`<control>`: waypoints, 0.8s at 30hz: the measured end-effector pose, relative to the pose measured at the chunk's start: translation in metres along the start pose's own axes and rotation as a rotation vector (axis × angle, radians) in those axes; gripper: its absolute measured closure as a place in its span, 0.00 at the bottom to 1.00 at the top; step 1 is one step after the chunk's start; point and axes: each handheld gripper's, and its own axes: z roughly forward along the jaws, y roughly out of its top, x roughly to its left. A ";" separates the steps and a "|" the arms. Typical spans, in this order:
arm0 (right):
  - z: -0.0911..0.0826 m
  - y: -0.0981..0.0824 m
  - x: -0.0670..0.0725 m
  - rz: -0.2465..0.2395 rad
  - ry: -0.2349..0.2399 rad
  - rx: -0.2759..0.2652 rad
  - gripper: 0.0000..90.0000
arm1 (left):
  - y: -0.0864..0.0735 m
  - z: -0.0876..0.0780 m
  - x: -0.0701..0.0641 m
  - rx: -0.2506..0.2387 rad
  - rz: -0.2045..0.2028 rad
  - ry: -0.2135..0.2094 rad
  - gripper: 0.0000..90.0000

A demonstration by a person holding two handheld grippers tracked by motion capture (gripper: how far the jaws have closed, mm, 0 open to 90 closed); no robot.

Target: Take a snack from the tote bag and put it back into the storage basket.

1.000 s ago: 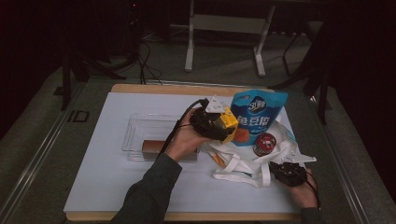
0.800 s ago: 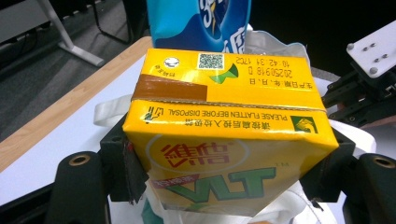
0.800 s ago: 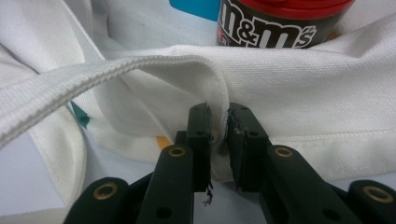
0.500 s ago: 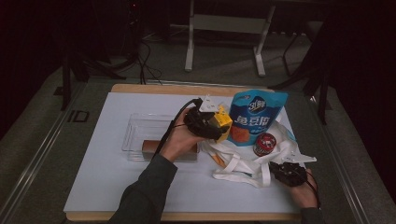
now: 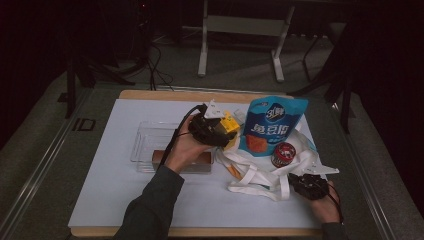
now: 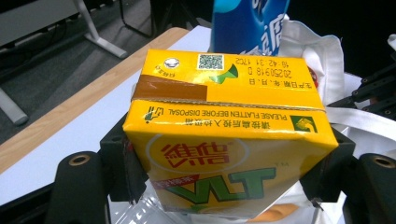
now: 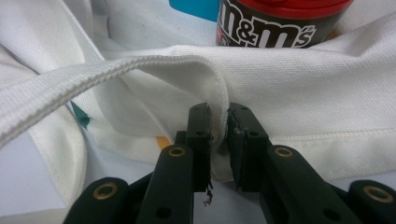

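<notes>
From above, the left claw (image 5: 220,131) carries a yellow drink carton (image 5: 229,123) over the tabletop (image 5: 115,200), beside the white tote bag (image 5: 260,172). The left gripper view shows its jaws clamping the carton's sides. The right gripper view shows the right claw (image 7: 218,126) pinching the bag's fabric, seemingly its rim.

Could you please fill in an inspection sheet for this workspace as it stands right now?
Surface: white mat on a wooden table, bare at the near left.
Job's things: yellow drink carton; white tote bag, its edge pinched.
Clutter: blue pouch and red-lidded M&M's jar on the bag; clear tray; brown block.
Grippers: left gripper clamps the carton above the mat; right gripper is shut on the bag's fabric.
Cables: black cable trails from the left gripper.
Surroundings: grey carpet, metal frame legs, dark room.
</notes>
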 end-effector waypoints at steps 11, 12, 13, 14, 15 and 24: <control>0.000 0.000 0.000 0.003 0.000 -0.002 0.88 | -0.005 -0.007 0.008 -0.006 -0.021 0.040 0.32; 0.000 0.000 0.000 0.004 0.000 -0.002 0.88 | -0.006 -0.008 0.009 -0.005 -0.021 0.044 0.32; 0.000 0.000 0.000 0.004 0.001 -0.002 0.88 | -0.006 -0.008 0.009 -0.007 -0.022 0.048 0.32; 0.000 0.000 0.000 0.004 0.001 -0.003 0.88 | -0.006 -0.010 0.010 -0.005 -0.021 0.060 0.32; 0.000 0.000 0.000 0.004 0.001 -0.003 0.88 | -0.006 -0.010 0.010 -0.004 -0.018 0.067 0.32; 0.000 0.000 0.000 0.007 0.001 -0.004 0.88 | -0.012 -0.020 0.019 -0.009 -0.041 0.112 0.32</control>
